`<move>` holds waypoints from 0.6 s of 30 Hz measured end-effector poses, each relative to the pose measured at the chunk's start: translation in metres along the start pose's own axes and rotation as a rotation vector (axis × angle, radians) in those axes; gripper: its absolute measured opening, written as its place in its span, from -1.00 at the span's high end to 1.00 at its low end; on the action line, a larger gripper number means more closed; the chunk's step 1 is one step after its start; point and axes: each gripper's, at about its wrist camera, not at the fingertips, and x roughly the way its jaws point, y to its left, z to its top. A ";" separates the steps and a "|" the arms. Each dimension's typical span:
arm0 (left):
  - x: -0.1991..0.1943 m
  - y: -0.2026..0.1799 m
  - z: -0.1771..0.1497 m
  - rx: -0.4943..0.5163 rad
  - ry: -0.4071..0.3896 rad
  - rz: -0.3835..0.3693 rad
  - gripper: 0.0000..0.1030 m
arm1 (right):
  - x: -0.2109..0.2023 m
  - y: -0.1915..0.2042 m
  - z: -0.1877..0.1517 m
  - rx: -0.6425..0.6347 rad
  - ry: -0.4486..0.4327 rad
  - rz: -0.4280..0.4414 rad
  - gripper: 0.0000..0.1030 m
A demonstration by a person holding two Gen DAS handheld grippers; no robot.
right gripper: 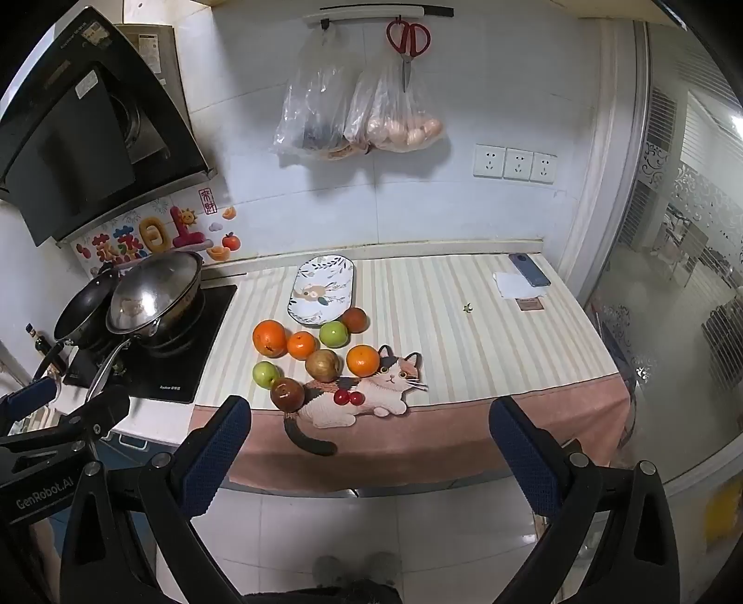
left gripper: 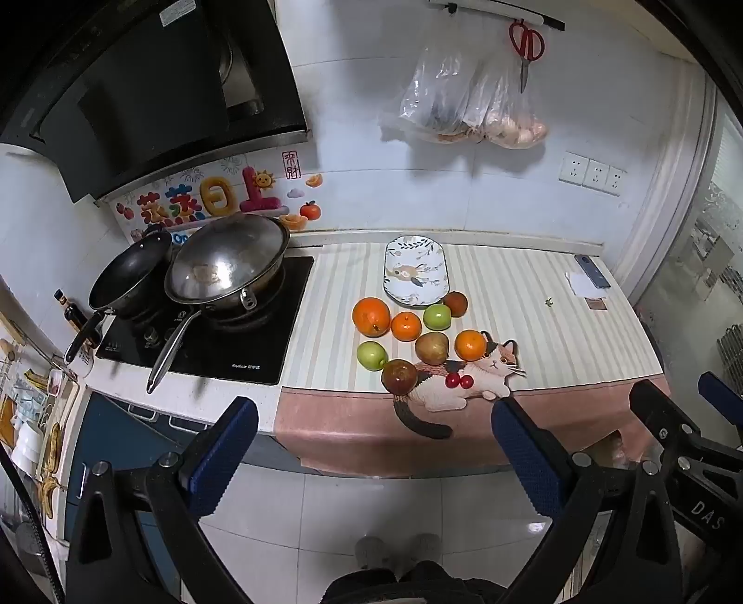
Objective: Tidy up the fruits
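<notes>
Several fruits lie loose on the striped counter cloth: a large orange (left gripper: 370,316) (right gripper: 269,338), two smaller oranges (left gripper: 406,325) (left gripper: 470,345), two green apples (left gripper: 437,316) (left gripper: 371,355), a brown pear (left gripper: 431,348) (right gripper: 323,365), reddish-brown fruits (left gripper: 399,376) (left gripper: 455,304) and a pair of cherries (left gripper: 459,381) (right gripper: 348,397). Behind them lies an empty oval flowered plate (left gripper: 416,272) (right gripper: 321,289). My left gripper (left gripper: 374,411) and right gripper (right gripper: 370,411) hang open in front of the counter edge, well short of the fruit, with nothing between the fingers.
A stove (left gripper: 209,344) with a wok (left gripper: 227,265) and a frying pan (left gripper: 130,279) stands left of the cloth. Plastic bags (right gripper: 357,116) and red scissors (right gripper: 407,39) hang on the wall. A phone (right gripper: 529,269) and papers lie at the far right. The person's shoes (left gripper: 397,550) show on the tiled floor.
</notes>
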 end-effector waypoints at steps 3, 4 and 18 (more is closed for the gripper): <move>0.000 0.000 0.000 -0.003 -0.008 0.001 -0.99 | 0.000 0.001 0.000 -0.006 0.006 -0.007 -1.00; 0.000 0.000 0.000 -0.003 -0.009 0.001 -0.99 | 0.000 0.001 -0.001 -0.005 0.007 -0.003 -1.00; -0.001 0.002 0.002 -0.009 -0.010 -0.005 -0.99 | -0.001 0.007 -0.001 -0.013 0.004 0.005 -1.00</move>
